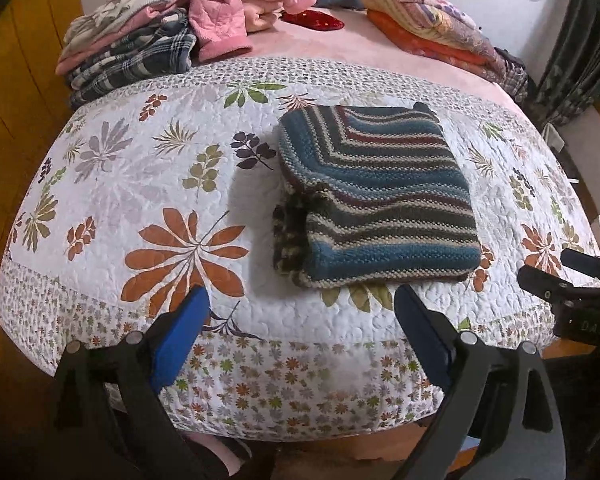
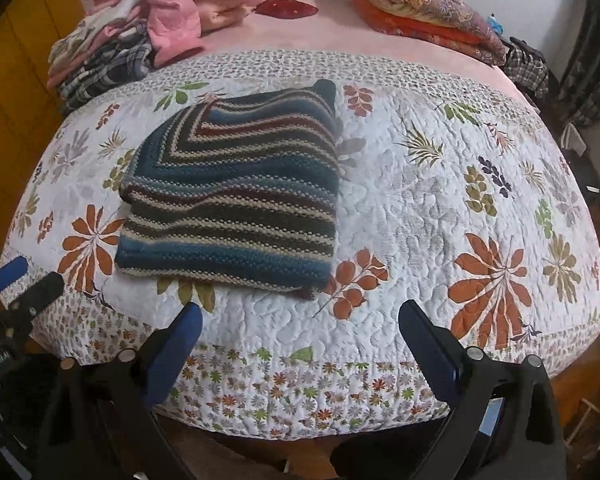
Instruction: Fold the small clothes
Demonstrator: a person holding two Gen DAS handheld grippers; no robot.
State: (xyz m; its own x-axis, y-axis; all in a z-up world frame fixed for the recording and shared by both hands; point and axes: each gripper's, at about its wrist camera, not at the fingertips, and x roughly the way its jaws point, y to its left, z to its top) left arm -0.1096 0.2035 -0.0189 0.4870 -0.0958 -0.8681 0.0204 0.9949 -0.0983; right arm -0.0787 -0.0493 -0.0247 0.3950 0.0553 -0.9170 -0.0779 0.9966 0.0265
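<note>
A striped knit sweater (image 1: 374, 192) in blue, grey, cream and dark red lies folded into a thick rectangle on the floral quilt (image 1: 148, 168). It also shows left of centre in the right wrist view, sweater (image 2: 232, 200) flat on the quilt (image 2: 440, 208). My left gripper (image 1: 302, 300) is open, just short of the sweater's near edge, holding nothing. My right gripper (image 2: 300, 316) is open too, near the quilt's front border, to the right of the sweater's near corner. The right gripper's body (image 1: 568, 292) shows at the right edge of the left wrist view; the left gripper's body (image 2: 20, 292) sits at the far left of the right wrist view.
A heap of folded clothes (image 1: 132, 44) with a pink padded jacket (image 1: 236, 4) sits at the back left. Folded patterned blankets (image 1: 432, 24) lie at the back right. A red item (image 1: 312, 20) rests on the pink sheet (image 1: 364, 56). Wooden panelling (image 1: 16, 92) lines the left.
</note>
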